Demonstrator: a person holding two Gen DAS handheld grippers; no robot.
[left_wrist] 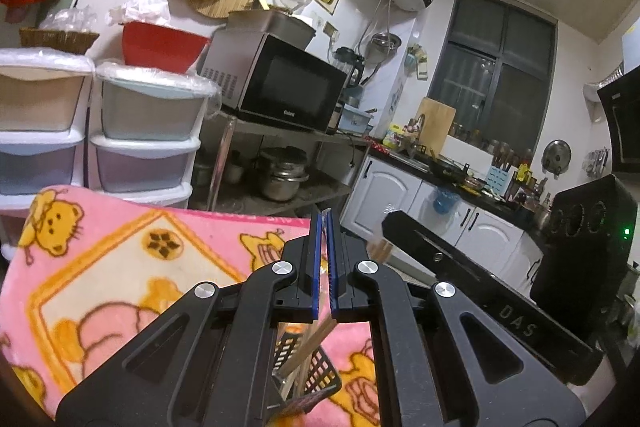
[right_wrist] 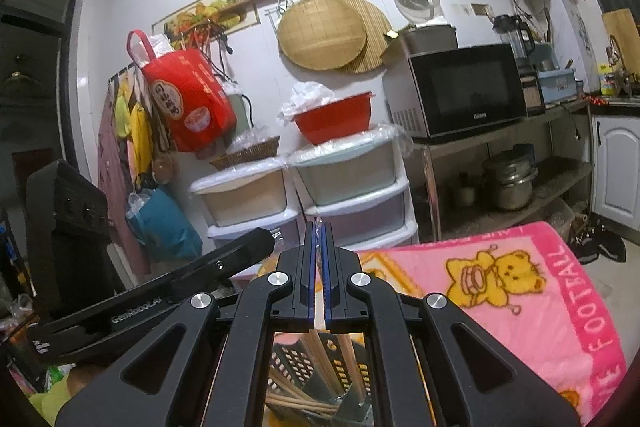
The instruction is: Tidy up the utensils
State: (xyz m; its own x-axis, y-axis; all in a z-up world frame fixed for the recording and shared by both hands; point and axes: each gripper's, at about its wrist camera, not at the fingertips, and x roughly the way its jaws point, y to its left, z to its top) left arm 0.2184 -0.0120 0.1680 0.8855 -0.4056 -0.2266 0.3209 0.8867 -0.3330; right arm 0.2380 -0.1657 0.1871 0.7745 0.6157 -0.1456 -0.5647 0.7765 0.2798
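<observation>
A black perforated utensil holder (left_wrist: 316, 371) with several wooden chopsticks stands on a pink bear-print blanket (left_wrist: 120, 267), right under both grippers. In the right wrist view the holder (right_wrist: 288, 359) shows below the jaws. My right gripper (right_wrist: 319, 225) is shut on a pale wooden chopstick (right_wrist: 319, 315) that runs down into the holder. Its upper end (left_wrist: 380, 251) pokes out beside the right gripper (left_wrist: 386, 225). My left gripper (left_wrist: 325, 215) is shut, and nothing shows between its blue pads. It hovers over the holder, just left of the right gripper, and also appears in the right wrist view (right_wrist: 264, 239).
Behind the blanket (right_wrist: 520, 287) stand white plastic drawer units (left_wrist: 148, 131) and a metal rack with a microwave (left_wrist: 280, 83) and pots. A black speaker (left_wrist: 584, 235) stands on the right. A cluttered kitchen counter (left_wrist: 460, 179) runs under the window.
</observation>
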